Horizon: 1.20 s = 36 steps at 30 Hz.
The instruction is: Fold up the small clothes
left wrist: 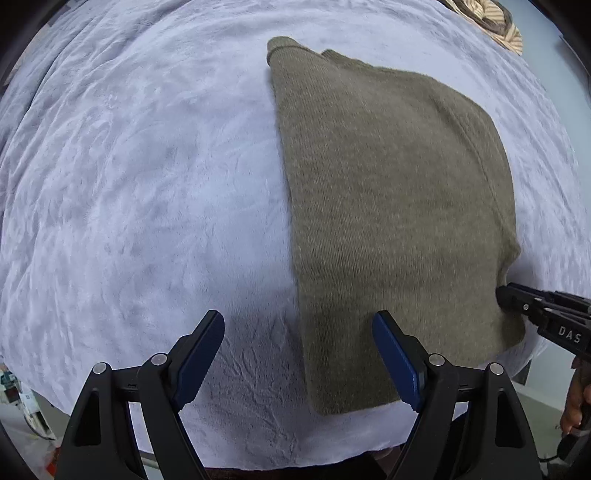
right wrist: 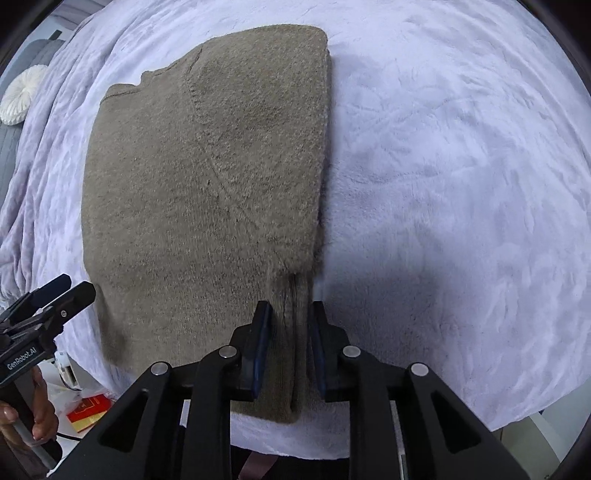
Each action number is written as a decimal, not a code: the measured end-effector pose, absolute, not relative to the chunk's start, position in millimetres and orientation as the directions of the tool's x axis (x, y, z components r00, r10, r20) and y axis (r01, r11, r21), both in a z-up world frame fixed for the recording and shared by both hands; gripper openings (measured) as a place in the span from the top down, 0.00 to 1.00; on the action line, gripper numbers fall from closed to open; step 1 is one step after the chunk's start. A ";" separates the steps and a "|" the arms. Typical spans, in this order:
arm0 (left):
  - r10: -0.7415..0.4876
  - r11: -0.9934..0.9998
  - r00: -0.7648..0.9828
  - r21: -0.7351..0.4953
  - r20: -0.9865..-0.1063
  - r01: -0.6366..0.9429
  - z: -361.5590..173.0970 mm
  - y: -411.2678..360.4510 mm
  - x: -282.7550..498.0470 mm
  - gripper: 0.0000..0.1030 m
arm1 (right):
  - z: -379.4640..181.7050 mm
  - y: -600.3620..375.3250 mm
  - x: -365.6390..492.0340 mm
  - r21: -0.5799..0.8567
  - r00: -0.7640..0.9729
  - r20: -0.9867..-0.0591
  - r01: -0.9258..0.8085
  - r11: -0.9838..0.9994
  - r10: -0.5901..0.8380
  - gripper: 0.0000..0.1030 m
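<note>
An olive-brown knit sweater (left wrist: 391,206) lies folded lengthwise on a pale lilac fleece blanket (left wrist: 140,177). My left gripper (left wrist: 299,325) is open and empty, hovering over the sweater's near left edge. My right gripper (right wrist: 291,314) is shut on the sweater's (right wrist: 207,192) near right edge, with bunched knit between its blue pads. In the left wrist view the right gripper (left wrist: 506,295) touches the sweater's right side. In the right wrist view the left gripper (right wrist: 70,290) is at the sweater's left side.
The blanket (right wrist: 461,184) covers the whole surface and drops off at the near edge. A striped garment (left wrist: 495,22) lies at the far right. A white round cushion (right wrist: 22,92) sits far left. A red and yellow box (right wrist: 88,408) lies below the near edge.
</note>
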State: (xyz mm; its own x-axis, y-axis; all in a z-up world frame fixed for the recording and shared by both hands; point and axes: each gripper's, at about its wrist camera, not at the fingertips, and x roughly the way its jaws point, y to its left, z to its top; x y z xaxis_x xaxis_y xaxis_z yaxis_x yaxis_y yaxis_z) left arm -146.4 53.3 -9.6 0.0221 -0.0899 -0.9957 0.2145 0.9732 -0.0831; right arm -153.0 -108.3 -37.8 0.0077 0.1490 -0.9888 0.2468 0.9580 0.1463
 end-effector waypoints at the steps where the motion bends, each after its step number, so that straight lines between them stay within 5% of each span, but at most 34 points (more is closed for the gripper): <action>1: -0.078 0.972 0.010 -0.074 -0.997 0.225 -13.8 52.3 -151.3 0.19 | -35.8 -103.4 -157.9 0.137 0.005 -0.990 0.225 0.965 0.140 0.79; 9: -0.069 0.973 -0.067 -0.082 -0.995 0.214 -34.1 62.7 -169.1 0.19 | -45.4 -91.4 -192.0 0.106 -0.065 -0.991 0.132 0.986 0.116 0.79; 32: -0.101 0.969 0.038 -0.090 -0.994 0.231 63.2 68.8 -134.2 0.19 | 24.4 -105.3 -155.0 0.170 0.023 -0.985 0.232 0.958 0.169 0.75; 34: -0.104 0.970 0.057 -0.089 -0.993 0.226 72.2 65.2 -130.4 0.19 | 35.2 -103.9 -148.8 0.161 0.047 -0.987 0.228 0.960 0.154 0.71; 36: -0.100 0.972 0.074 -0.082 -0.992 0.222 80.9 62.7 -126.7 0.19 | 44.9 -100.4 -143.3 0.147 0.069 -0.988 0.223 0.964 0.135 0.54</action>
State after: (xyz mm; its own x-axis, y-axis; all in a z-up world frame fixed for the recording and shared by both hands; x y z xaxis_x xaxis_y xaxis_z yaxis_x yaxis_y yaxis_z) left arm -126.7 62.7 80.9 0.0742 -0.1003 -0.9922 0.2220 0.9716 -0.0817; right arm -143.3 -100.4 44.9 0.0694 0.1348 -0.9884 0.2229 0.9637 0.1471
